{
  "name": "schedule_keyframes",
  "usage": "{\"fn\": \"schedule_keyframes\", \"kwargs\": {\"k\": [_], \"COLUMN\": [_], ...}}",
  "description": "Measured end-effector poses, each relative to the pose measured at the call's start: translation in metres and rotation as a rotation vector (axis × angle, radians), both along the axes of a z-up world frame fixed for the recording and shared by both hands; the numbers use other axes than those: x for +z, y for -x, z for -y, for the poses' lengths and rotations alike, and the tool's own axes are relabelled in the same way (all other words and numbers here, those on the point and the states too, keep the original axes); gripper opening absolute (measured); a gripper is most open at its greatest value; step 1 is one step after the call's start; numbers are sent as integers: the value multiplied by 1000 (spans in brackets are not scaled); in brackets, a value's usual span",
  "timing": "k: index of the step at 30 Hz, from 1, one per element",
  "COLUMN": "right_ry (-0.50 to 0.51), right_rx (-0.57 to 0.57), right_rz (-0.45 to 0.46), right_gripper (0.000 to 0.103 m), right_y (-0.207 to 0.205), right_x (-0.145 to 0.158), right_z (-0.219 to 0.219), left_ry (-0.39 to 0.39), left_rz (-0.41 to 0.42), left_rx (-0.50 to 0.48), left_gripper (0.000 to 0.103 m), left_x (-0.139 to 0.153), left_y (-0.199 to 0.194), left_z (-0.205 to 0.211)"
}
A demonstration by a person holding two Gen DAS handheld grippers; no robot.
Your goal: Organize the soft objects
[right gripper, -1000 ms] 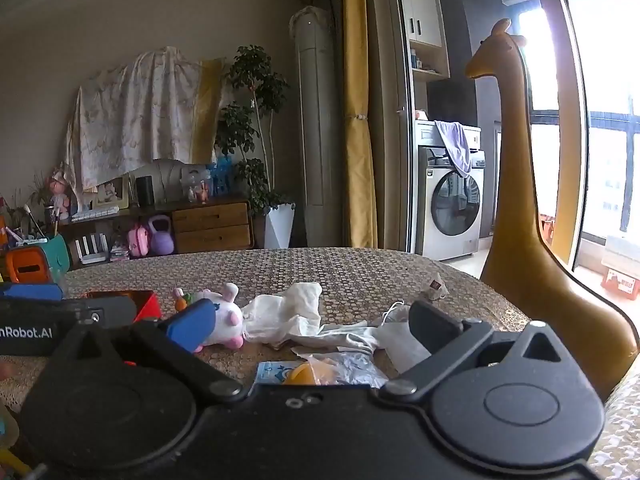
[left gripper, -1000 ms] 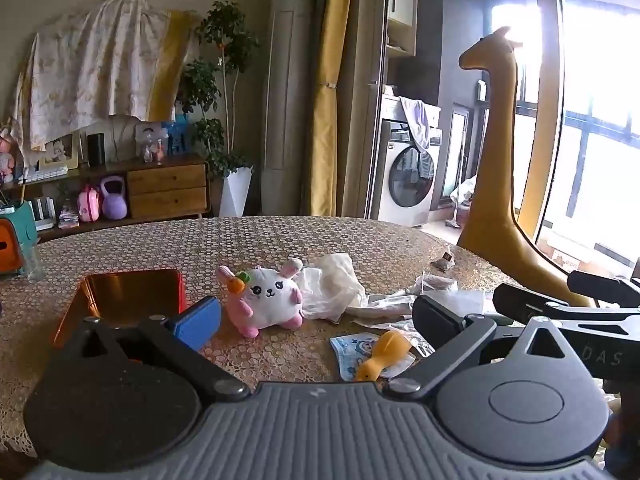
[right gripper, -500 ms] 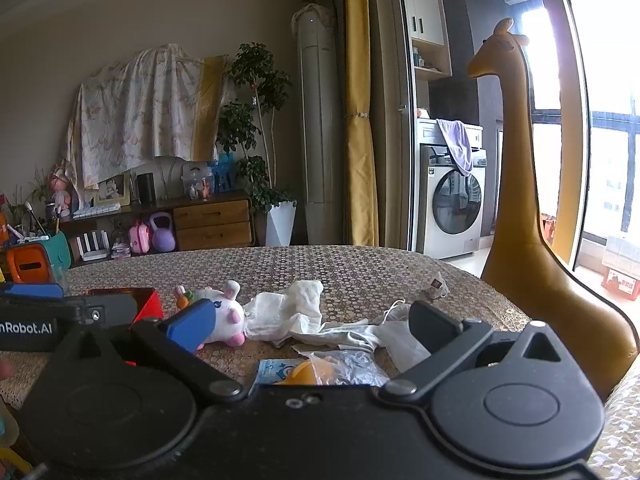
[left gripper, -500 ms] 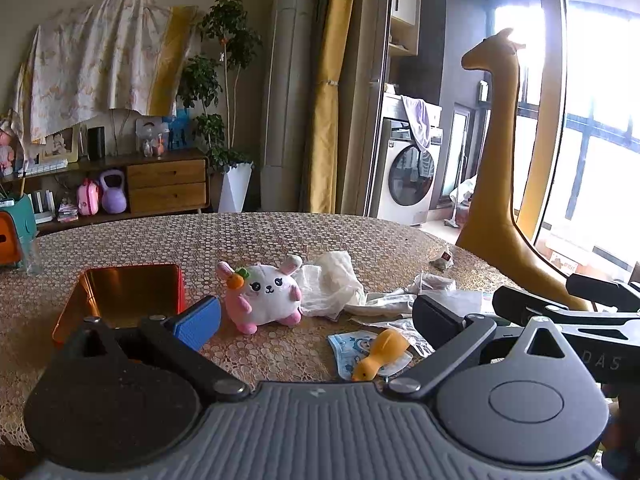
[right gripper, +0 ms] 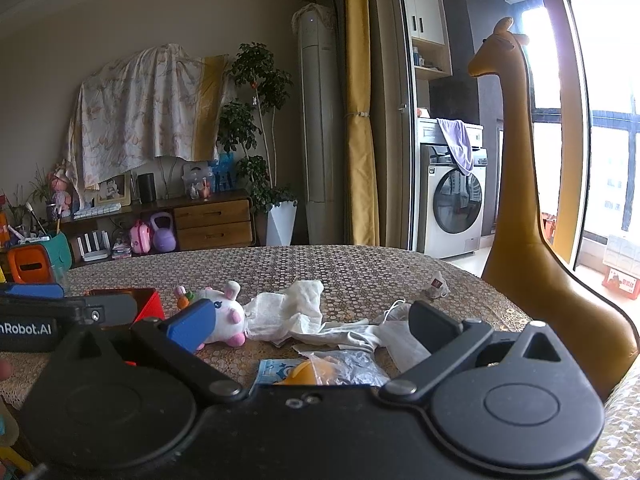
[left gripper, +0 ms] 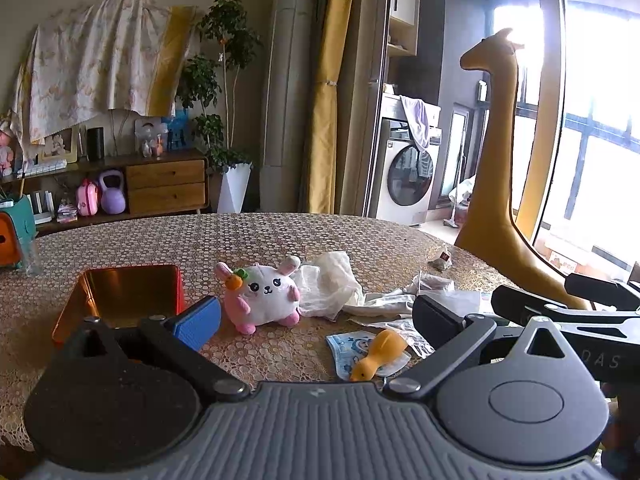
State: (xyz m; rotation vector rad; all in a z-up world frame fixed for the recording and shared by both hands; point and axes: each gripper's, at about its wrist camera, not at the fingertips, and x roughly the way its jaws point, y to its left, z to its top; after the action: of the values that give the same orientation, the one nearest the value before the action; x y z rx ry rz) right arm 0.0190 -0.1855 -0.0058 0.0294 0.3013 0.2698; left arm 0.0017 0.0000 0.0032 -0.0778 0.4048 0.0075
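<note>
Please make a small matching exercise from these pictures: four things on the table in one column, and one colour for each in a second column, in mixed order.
Things:
1. plush rabbit
2. open tin box
3. small duck toy
4. crumpled cloth

Colours:
A. yellow-orange
B. white with pink
C. plain white
D. copper-orange inside

Pairs: 1-B, 2-D, 3-A, 4-C

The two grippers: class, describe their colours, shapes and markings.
The left gripper has a ribbed grey body, black round hubs and angled arms, one blue pad and one black pad. The right gripper is all black, with the same blue and black pads. The left's side reads "nRobot.AI".
</note>
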Motion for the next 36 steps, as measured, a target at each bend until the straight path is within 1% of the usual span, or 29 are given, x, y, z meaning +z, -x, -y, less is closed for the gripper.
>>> {"fn": "schedule_keyframes", "kwargs": {"k": [36], "right_ry": [-6], "right_rx": [-3], "right_rz": [-1], "right_gripper": [103], "right_y": [-2], "right_x": [1], "right_z": [4], "left_ry": [2], "left_rz": [4], "left_rx": [-10], "left_gripper": [103], "left_x": [0], "left_y": [0], "left_z": [5]}}
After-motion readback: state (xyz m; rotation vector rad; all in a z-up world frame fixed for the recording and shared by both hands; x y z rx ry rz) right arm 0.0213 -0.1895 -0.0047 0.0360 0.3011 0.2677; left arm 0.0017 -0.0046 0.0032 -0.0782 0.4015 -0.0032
